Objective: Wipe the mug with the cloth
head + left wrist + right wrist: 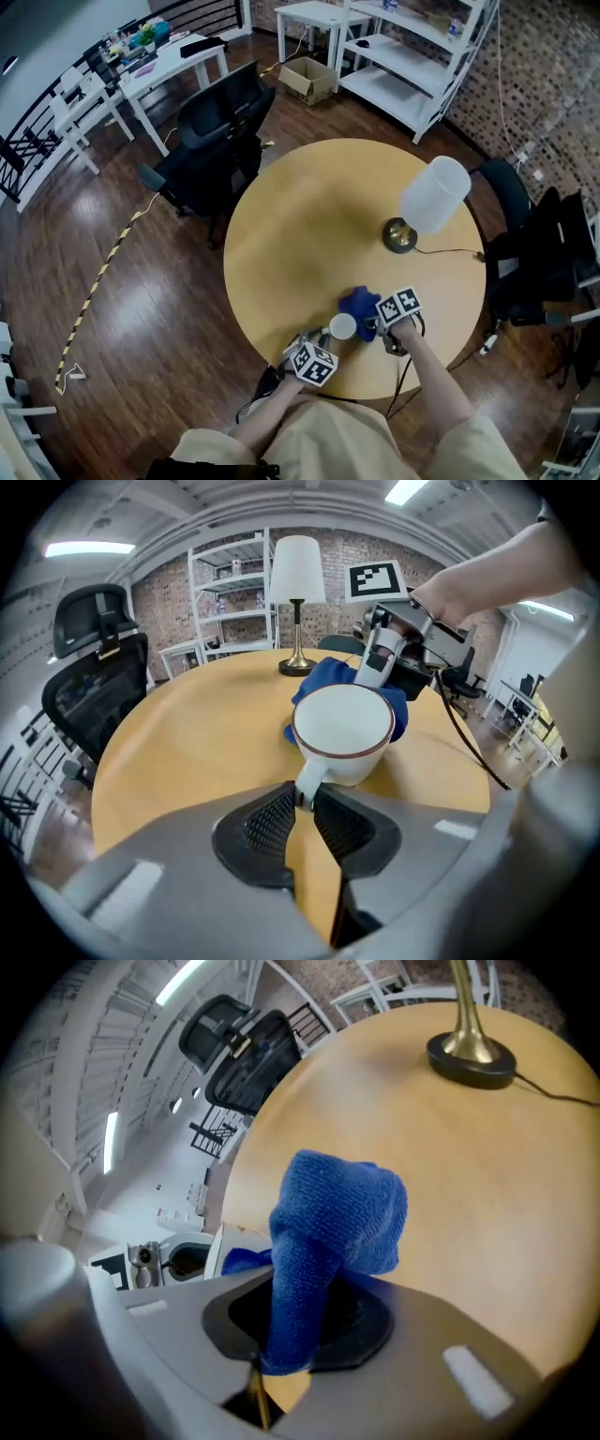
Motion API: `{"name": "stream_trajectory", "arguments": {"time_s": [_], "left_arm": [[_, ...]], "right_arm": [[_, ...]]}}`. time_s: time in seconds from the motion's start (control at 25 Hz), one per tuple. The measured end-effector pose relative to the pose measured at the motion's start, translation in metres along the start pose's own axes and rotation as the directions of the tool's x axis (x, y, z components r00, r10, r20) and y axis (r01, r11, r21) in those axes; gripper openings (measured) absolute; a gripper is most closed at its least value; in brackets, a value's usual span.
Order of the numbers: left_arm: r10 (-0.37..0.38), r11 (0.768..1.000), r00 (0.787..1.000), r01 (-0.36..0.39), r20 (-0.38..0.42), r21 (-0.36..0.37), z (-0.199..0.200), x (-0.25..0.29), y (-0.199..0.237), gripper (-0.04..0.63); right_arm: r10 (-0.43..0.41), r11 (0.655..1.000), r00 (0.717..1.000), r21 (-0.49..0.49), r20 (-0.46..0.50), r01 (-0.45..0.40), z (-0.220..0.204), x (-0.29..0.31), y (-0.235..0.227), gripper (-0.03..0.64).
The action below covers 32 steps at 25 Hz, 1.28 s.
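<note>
A white mug [343, 326] with a thin dark rim stands upright near the front edge of the round wooden table [309, 225]. My left gripper [322, 339] is shut on the mug's handle [307, 785], with the mug's open mouth [342, 726] right beyond the jaws. A blue cloth [359, 305] is bunched against the far side of the mug. My right gripper [375, 323] is shut on that cloth [337, 1218], which bulges out past its jaws. In the left gripper view the right gripper [375, 663] sits just behind the mug, above the cloth [323, 679].
A table lamp [433, 195] with a white shade and brass base [400, 234] stands at the table's right, its cord trailing off the edge. A black office chair [216, 141] is behind the table at the left, and another [534, 253] at the right.
</note>
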<state>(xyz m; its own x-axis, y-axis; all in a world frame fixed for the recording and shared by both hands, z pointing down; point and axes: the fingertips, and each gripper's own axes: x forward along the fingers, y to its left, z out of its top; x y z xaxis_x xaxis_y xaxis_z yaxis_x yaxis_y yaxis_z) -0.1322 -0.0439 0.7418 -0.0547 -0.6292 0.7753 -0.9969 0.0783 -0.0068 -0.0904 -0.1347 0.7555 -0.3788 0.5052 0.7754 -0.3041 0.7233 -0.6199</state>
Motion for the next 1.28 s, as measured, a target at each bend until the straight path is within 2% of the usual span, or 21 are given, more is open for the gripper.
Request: {"name": "stream_trajectory", "arguments": {"time_s": [0.16, 0.28, 0.36, 0.52, 0.6, 0.8, 0.88, 1.0, 1.28], "left_arm": [[0.002, 0.998, 1.000, -0.002, -0.009, 0.068, 0.002, 0.000, -0.008, 0.057], [0.009, 0.991, 1.000, -0.008, -0.012, 0.133, 0.007, 0.002, -0.006, 0.057], [0.018, 0.989, 0.999, -0.014, -0.029, 0.150, 0.007, 0.000, -0.006, 0.058], [0.031, 0.990, 0.998, -0.023, -0.056, 0.137, 0.005, -0.005, -0.010, 0.058], [0.044, 0.989, 0.997, -0.035, -0.059, 0.140, 0.006, -0.005, -0.011, 0.061], [0.046, 0.993, 0.996, -0.037, -0.078, 0.116, 0.003, -0.006, -0.017, 0.063], [0.048, 0.995, 0.996, -0.040, -0.081, 0.095, 0.002, -0.006, -0.018, 0.061], [0.057, 0.995, 0.995, -0.050, -0.081, 0.085, 0.001, -0.007, -0.021, 0.060], [0.093, 0.987, 0.993, -0.083, -0.073, 0.136, 0.004, -0.010, -0.031, 0.060]], "right_arm": [[-0.040, 0.998, 0.985, -0.030, 0.170, 0.046, 0.008, -0.017, 0.000, 0.072], [-0.016, 1.000, 0.958, -0.018, 0.286, 0.022, 0.028, -0.027, 0.007, 0.072], [0.010, 1.000, 0.947, 0.010, 0.320, -0.014, 0.034, -0.025, 0.016, 0.072], [0.016, 0.996, 0.933, 0.081, 0.360, -0.049, 0.024, -0.025, 0.017, 0.064], [0.007, 0.989, 0.911, 0.130, 0.412, -0.066, 0.017, -0.027, 0.012, 0.064], [-0.020, 0.953, 0.820, 0.260, 0.572, -0.158, -0.007, -0.031, 0.003, 0.064], [-0.021, 0.948, 0.802, 0.268, 0.597, -0.175, -0.020, -0.031, 0.003, 0.064], [-0.026, 0.958, 0.807, 0.244, 0.590, -0.148, -0.041, -0.027, 0.008, 0.065], [-0.095, 0.980, 0.836, 0.200, 0.541, -0.018, -0.072, -0.019, 0.023, 0.066]]}}
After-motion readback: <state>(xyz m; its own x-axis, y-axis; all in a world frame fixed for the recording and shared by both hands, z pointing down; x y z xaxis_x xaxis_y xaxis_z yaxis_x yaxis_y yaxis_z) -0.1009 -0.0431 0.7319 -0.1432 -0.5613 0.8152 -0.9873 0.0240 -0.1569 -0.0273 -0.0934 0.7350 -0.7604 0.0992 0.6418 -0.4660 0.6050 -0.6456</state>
